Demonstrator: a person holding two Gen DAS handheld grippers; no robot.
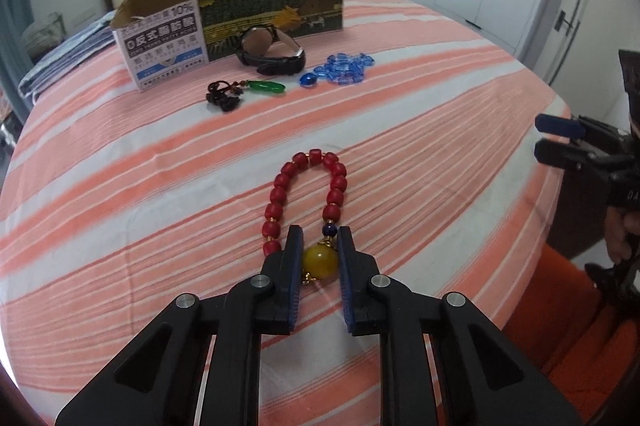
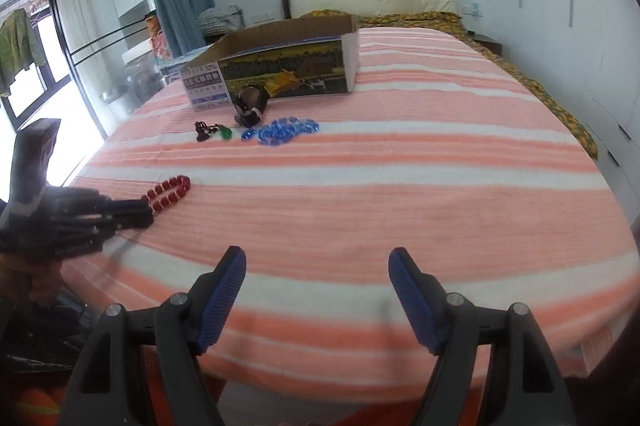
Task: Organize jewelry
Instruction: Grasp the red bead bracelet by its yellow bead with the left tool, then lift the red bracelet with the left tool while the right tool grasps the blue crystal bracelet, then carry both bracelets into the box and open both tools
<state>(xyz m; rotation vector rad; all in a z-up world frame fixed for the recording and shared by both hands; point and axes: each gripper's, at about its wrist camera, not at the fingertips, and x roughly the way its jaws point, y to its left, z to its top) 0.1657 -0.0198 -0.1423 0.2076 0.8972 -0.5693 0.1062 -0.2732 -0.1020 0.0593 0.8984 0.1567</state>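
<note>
A bracelet of red beads (image 1: 276,198) with one big yellow bead (image 1: 320,258) lies on the striped bed sheet (image 1: 420,146). My left gripper (image 1: 320,228) is shut on it, both pads pressing on the yellow bead. In the right wrist view the left gripper (image 2: 136,212) reaches in from the left and the red bracelet (image 2: 170,190) trails past its tips. My right gripper (image 2: 316,252) stands open over the near edge of the bed with nothing between its fingers. It shows as the right gripper (image 1: 540,138) at the right edge of the left wrist view.
Farther up the bed stands an open cardboard box (image 1: 240,10). In front of it lie a black-strapped watch (image 1: 272,50), a pile of blue beads (image 1: 344,68) and a green pendant on a dark cord (image 1: 244,90). Pillows lie behind the box.
</note>
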